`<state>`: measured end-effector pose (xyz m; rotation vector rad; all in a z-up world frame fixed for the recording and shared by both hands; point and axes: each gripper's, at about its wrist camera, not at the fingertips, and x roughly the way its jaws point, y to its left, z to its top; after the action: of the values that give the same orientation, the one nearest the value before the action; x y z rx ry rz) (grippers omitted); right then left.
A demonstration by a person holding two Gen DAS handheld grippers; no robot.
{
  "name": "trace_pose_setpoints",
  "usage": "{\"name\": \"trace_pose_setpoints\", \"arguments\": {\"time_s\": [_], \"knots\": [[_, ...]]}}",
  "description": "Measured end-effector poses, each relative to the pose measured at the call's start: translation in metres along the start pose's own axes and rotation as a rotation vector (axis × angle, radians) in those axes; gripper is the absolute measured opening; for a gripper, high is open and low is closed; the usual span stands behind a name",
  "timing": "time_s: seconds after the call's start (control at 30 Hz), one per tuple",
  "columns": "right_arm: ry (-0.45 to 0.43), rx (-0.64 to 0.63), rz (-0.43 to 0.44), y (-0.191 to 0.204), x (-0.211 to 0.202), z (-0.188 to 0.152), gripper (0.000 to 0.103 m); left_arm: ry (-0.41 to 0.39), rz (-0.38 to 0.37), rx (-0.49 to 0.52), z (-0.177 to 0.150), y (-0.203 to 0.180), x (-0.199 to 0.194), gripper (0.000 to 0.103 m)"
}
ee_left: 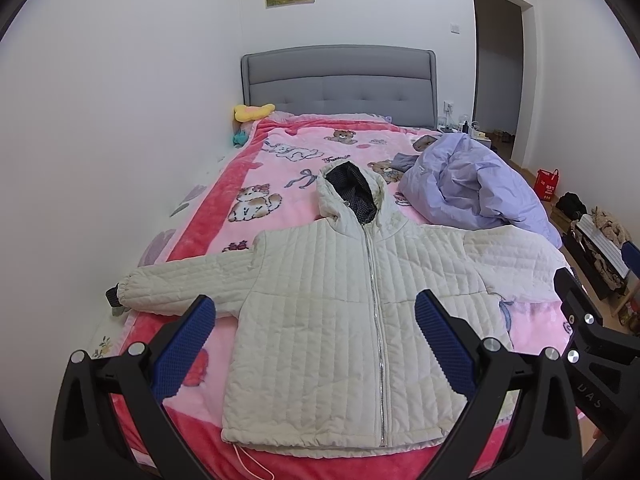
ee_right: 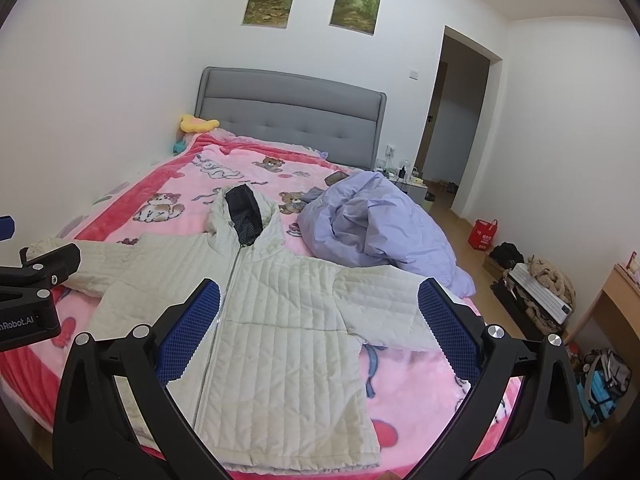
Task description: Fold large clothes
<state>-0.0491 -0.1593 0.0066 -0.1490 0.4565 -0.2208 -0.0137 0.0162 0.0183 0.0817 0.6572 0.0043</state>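
Note:
A white quilted hooded jacket [ee_left: 320,320] lies flat, front up and zipped, on the pink blanket [ee_left: 280,168], sleeves spread to both sides, hood toward the headboard. It also shows in the right wrist view [ee_right: 280,340]. My left gripper [ee_left: 316,320] is open and empty, held above the jacket's lower body. My right gripper [ee_right: 320,308] is open and empty, above the jacket's right side near its right sleeve [ee_right: 384,300]. The right gripper's body shows at the right edge of the left wrist view [ee_left: 592,328].
A crumpled lavender duvet [ee_left: 476,188] lies on the bed's right side, touching the jacket's right sleeve. A yellow plush [ee_left: 252,111] sits by the grey headboard [ee_left: 340,84]. The wall runs along the bed's left. Bags and clutter [ee_right: 536,284] stand on the floor at right.

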Motion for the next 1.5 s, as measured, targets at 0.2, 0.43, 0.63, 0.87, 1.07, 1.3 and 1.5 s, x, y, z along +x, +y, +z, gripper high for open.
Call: {"name": "trace_pose_setpoints", "arguments": {"time_s": [0.2,0.43,0.63,0.87,1.07,1.3,1.5], "knots": [[0.0,0.001,0.001,0.001,-0.002,-0.001,0.095,0.003,0.0,-0.002,0.001,0.001,0.001,0.098],[0.001,-0.003,0.003,0.002,-0.007,0.0,0.095,0.008,0.001,0.005,0.009,0.008,-0.001,0.098],[0.004,-0.005,0.004,0.002,-0.007,0.0,0.095,0.006,0.003,0.0,0.006,0.008,-0.003,0.098],[0.021,-0.009,0.008,-0.001,-0.005,-0.003,0.095,0.011,0.004,0.005,-0.002,-0.001,0.0,0.098],[0.06,0.075,0.087,-0.015,0.003,-0.004,0.095,0.031,-0.028,0.019,-0.003,-0.007,0.012,0.098],[0.037,0.211,0.051,-0.054,0.029,-0.015,0.095,0.015,-0.02,0.069,-0.004,-0.037,0.033,0.098],[-0.051,0.299,-0.038,-0.132,0.062,-0.052,0.095,-0.008,-0.04,0.085,-0.009,-0.088,0.062,0.098]]}}
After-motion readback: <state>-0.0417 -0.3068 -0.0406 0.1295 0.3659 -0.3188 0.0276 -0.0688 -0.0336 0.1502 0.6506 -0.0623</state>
